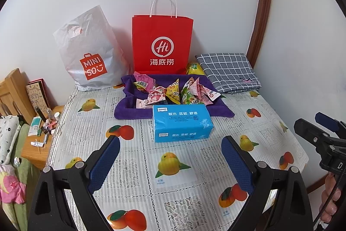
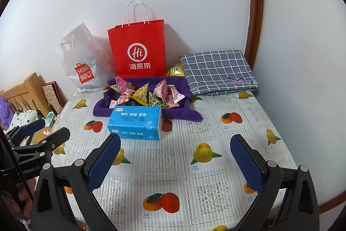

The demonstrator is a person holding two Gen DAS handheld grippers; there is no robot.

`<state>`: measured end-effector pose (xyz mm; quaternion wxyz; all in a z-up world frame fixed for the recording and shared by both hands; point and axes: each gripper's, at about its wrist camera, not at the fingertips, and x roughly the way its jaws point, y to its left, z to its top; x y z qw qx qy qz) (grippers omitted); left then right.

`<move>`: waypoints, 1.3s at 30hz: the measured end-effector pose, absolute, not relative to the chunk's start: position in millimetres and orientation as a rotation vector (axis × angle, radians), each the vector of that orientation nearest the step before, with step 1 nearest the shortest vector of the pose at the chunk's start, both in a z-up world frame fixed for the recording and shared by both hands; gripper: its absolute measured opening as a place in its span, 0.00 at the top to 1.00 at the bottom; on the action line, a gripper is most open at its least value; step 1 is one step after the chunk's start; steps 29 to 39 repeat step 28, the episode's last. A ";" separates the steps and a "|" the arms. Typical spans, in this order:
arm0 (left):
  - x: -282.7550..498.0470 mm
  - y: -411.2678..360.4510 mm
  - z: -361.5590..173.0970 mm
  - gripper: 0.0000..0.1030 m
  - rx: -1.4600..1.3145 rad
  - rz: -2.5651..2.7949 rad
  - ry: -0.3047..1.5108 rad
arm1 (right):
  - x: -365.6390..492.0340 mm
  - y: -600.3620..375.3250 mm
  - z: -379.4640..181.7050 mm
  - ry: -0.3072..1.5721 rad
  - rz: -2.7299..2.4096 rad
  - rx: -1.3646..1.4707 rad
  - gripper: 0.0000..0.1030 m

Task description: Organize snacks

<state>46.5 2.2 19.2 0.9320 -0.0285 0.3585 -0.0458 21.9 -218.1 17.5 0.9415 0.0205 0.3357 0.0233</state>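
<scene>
Both tools, left [image 1: 170, 157] and right [image 2: 175, 157], hang released over the desk [image 1: 134, 166]. Snacks [image 1: 173, 93] lie piled on a purple cloth [image 1: 129, 109] (far side), behind the tissue pack [image 1: 181, 122].

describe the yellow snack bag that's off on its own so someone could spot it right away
Start at the red paper bag standing against the wall, then look to the folded grey checked cloth on its right. The yellow snack bag is wedged in the gap between them, behind the purple cloth. Unlike the small snack packets heaped on that cloth, it lies alone and half hidden.
</scene>
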 end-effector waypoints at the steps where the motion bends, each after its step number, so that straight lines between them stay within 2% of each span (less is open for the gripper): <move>1: 46.2 1.8 19.3 0.08 -0.060 -0.092 0.734 | 21.9 -218.5 17.5 0.685 0.047 0.042 0.03; 39: 52.9 3.1 19.7 0.08 -0.053 -0.091 0.724 | 23.6 -214.5 22.3 0.666 0.057 0.047 0.03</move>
